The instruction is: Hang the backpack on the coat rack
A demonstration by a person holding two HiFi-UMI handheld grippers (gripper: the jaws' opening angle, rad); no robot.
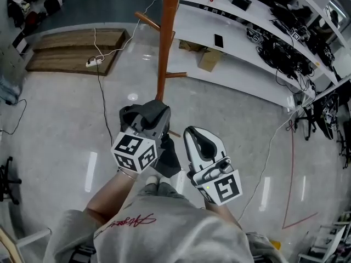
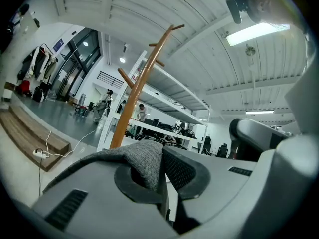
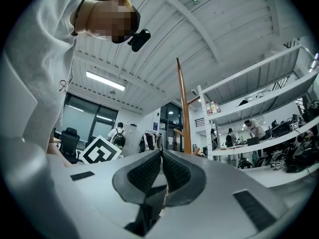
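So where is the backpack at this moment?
Head view, centre: the backpack hangs from the left gripper, its grey fabric pinched in the fingers, just in front of the coat rack pole.

I read left gripper (image 2: 162,158) level, jaws pinched on backpack (image 2: 142,161) fabric | right gripper (image 3: 161,158) just beside it, tipped slightly up, jaws together, nothing between

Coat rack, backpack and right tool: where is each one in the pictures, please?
coat rack (image 1: 166,43), head view, on its wooden pole.
backpack (image 2: 144,158), left gripper view, on its grey fabric.
right tool (image 3: 162,156), right gripper view, between its closed fingertips.
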